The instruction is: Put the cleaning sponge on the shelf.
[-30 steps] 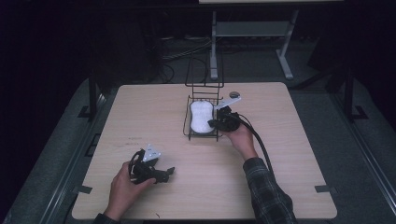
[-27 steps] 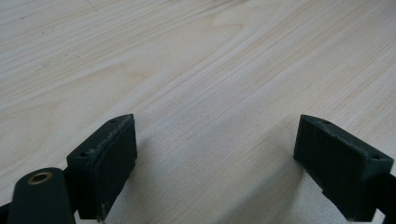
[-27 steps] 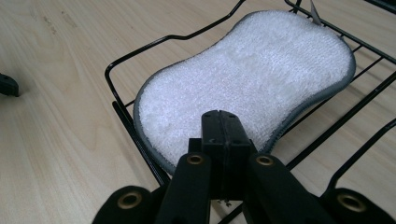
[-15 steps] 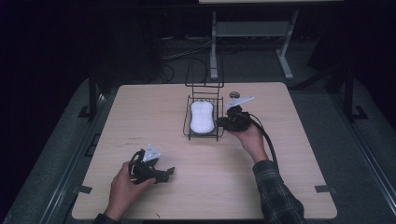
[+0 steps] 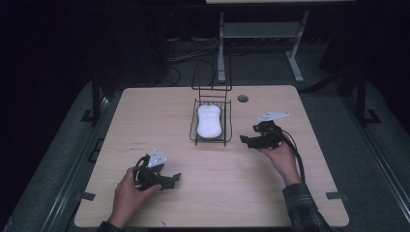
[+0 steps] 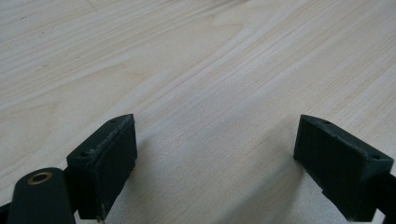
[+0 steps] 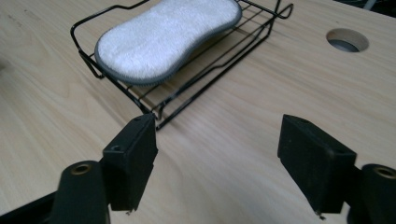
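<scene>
— Since a second ago the right gripper (image 5: 245, 140) has come away from the wire rack (image 5: 212, 140) and now sits out to the side of it, and its jaws have just been opening with nothing between them. From above, the white sponge (image 5: 209, 121) lies flat in the rack, near the middle of the table (image 5: 145, 116). The left gripper (image 5: 174, 178) is down at the near left, well apart from all that, where it was before.

— Anything in that rack besides the sponge?

— No, just the sponge, lengthwise on the wires. The tall frame behind it carries nothing that I can make out.

— And the left gripper view?

— Bare wood between two black pads (image 6: 109, 165). The jaws stand wide apart and hold nothing.

— The right gripper view?

— That gripper (image 7: 222, 158) looks back at the rack (image 7: 173, 100). Its jaws are well open and empty, and the left one sits just by the rack's near corner. The sponge (image 7: 168, 35) fills most of the tray, touching the wires underneath.

— What could go wrong from here?

— I'd watch that corner. If the hand swings back in carelessly, a jaw could catch the thin wire and drag or tip the rack, which looks light. The sponge could then slide out over the low rim. The trailing cable (image 5: 296, 154) might also snag on the table's edge.
</scene>
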